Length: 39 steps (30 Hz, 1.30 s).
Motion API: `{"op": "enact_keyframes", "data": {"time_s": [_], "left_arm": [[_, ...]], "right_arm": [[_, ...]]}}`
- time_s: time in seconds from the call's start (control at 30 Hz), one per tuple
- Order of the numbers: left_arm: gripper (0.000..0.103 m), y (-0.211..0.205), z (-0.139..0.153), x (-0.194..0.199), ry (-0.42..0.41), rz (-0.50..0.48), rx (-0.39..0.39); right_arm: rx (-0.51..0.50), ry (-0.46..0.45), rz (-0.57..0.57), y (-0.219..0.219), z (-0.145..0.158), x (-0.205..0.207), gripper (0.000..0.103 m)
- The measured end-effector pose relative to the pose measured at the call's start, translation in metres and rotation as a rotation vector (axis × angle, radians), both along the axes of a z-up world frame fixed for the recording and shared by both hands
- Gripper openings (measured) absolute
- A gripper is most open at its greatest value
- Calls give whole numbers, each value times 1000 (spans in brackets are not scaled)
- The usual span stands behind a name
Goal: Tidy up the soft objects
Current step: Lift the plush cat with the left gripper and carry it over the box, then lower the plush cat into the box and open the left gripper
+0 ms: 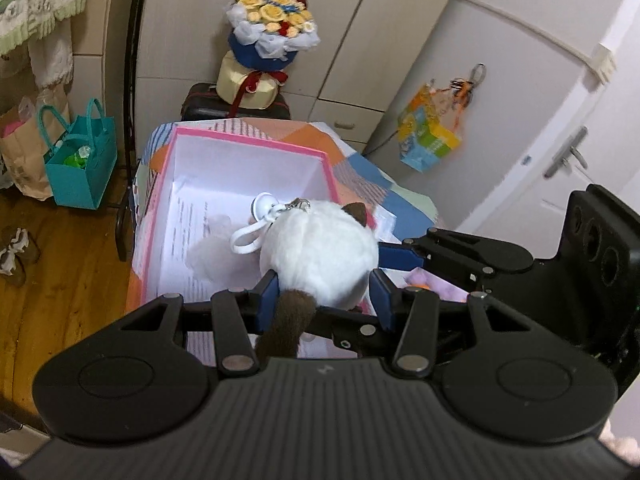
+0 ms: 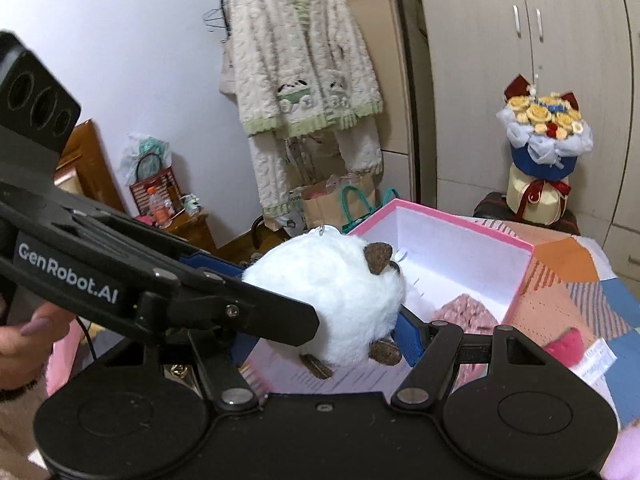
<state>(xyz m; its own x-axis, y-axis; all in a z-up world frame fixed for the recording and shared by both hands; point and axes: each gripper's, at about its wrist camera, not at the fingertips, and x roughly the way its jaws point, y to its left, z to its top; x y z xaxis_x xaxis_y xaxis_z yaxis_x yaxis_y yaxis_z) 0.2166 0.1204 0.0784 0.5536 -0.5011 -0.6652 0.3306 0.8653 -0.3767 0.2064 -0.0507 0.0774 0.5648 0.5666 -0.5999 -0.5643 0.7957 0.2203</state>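
A white plush cat [image 1: 320,256] with brown ears, a brown tail and a white key-ring loop hangs over the near end of an open pink box [image 1: 248,136] lined in white. My left gripper [image 1: 324,296] is shut on its lower body, a blue pad on each side. My right gripper [image 2: 324,340] is shut on the same plush [image 2: 340,292]; one of its fingers [image 1: 394,254] reaches in from the right in the left wrist view. A pink knitted piece [image 2: 460,312] and printed sheets lie inside the box [image 2: 460,220].
The box rests on a patchwork cloth [image 2: 568,264], where a red soft item [image 2: 568,346] lies to its right. Behind stand a flower bouquet [image 1: 272,24] on a dark case, wardrobe doors and a door. A teal bag [image 1: 80,160] sits on the wooden floor; a cardigan [image 2: 304,64] hangs on the wall.
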Motion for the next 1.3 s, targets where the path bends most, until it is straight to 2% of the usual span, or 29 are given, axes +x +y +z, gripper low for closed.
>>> {"op": "enact_keyframes", "data": {"time_s": [0.17, 0.33, 0.53, 0.73, 0.93, 1.03, 1.13, 1.3], "left_arm": [[46, -4, -19, 55, 36, 19, 1], [47, -8, -44, 101, 72, 45, -18], [46, -7, -65, 132, 100, 63, -34], [46, -7, -79, 146, 102, 74, -16], [46, -9, -85, 149, 79, 88, 17], [48, -7, -79, 140, 22, 103, 50], [48, -3, -71, 128, -28, 112, 73], [49, 9, -56, 96, -72, 86, 66]], "right_arm": [[-26, 47, 5, 3, -18, 54, 74], [-10, 146, -28, -4, -42, 106, 74], [-10, 210, -67, -3, -64, 138, 74], [-64, 205, -63, 4, -76, 154, 76], [-164, 158, -72, 15, -79, 156, 76], [-202, 123, -88, 15, -77, 149, 77], [-173, 110, -88, 5, -71, 138, 77], [-65, 94, -73, -17, -56, 107, 77]]}}
